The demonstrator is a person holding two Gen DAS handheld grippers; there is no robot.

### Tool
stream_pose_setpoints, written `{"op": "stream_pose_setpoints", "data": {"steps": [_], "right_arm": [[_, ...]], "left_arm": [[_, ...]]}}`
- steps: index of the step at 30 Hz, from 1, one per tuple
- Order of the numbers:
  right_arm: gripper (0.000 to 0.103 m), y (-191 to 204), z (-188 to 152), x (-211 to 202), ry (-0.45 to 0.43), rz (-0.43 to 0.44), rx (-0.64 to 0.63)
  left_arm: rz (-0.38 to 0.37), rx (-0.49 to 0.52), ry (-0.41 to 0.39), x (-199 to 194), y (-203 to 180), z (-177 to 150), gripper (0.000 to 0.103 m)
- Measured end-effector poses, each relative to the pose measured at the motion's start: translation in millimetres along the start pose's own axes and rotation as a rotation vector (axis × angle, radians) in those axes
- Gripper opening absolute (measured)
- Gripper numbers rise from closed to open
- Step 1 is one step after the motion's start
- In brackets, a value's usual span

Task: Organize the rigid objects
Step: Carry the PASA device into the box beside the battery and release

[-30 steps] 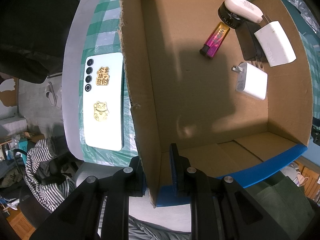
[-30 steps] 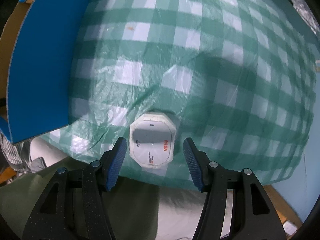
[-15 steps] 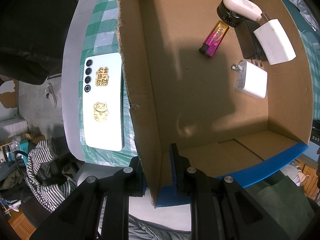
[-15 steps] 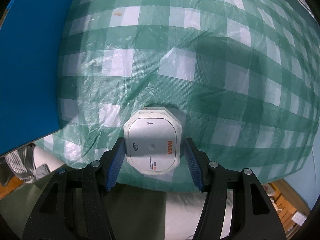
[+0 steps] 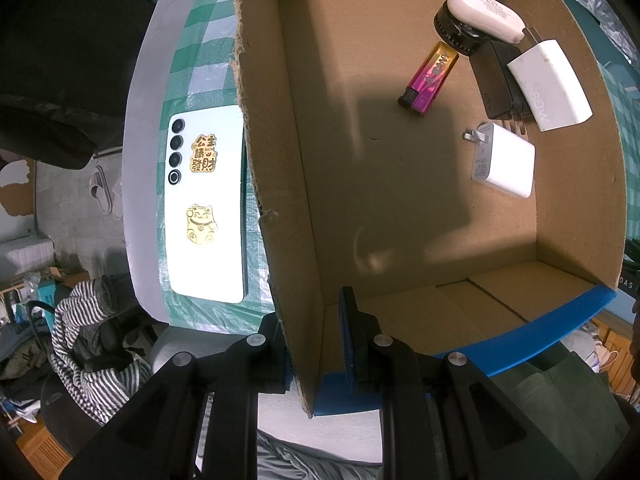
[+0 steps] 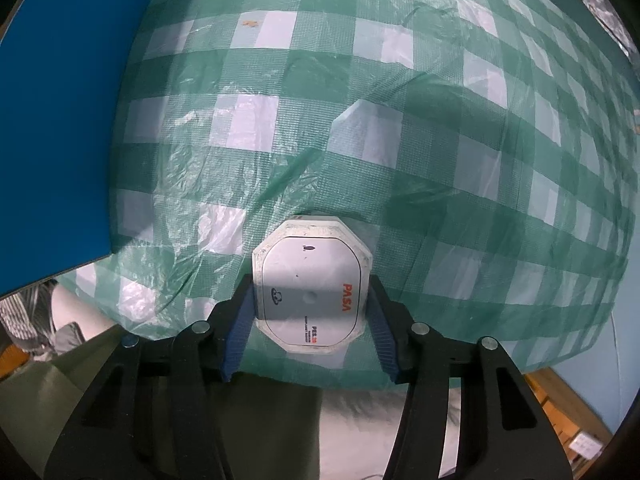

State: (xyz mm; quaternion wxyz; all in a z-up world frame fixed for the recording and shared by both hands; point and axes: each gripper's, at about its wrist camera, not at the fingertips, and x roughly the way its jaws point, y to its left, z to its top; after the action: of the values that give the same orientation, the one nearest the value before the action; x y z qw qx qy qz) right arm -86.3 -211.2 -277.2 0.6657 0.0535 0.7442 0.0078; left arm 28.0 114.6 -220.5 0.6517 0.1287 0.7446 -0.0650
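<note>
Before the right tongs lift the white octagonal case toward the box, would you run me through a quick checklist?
1. Right tongs astride the white octagonal case, which sits between the jaws as they have just been closing: ok.
2. Pads pressing firmly: cannot tell.
3. Case centred between the pads: ok.
4. Left tongs clamped on the cardboard box wall, steadying it: ok.
5. Bare box floor free for the case: ok.
6. Phone outside the box, not yet sorted: not ok.
</note>
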Motion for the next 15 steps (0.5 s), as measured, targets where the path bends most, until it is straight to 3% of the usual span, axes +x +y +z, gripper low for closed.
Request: {"op": "stream_pose_setpoints", "data": {"steps": [15], "right_arm": [[0.053,4,21,-39,-0.062,0.016,-0.076]], "left_arm": [[-0.003,-0.001,0.0,1,0,2,0.018]]}}
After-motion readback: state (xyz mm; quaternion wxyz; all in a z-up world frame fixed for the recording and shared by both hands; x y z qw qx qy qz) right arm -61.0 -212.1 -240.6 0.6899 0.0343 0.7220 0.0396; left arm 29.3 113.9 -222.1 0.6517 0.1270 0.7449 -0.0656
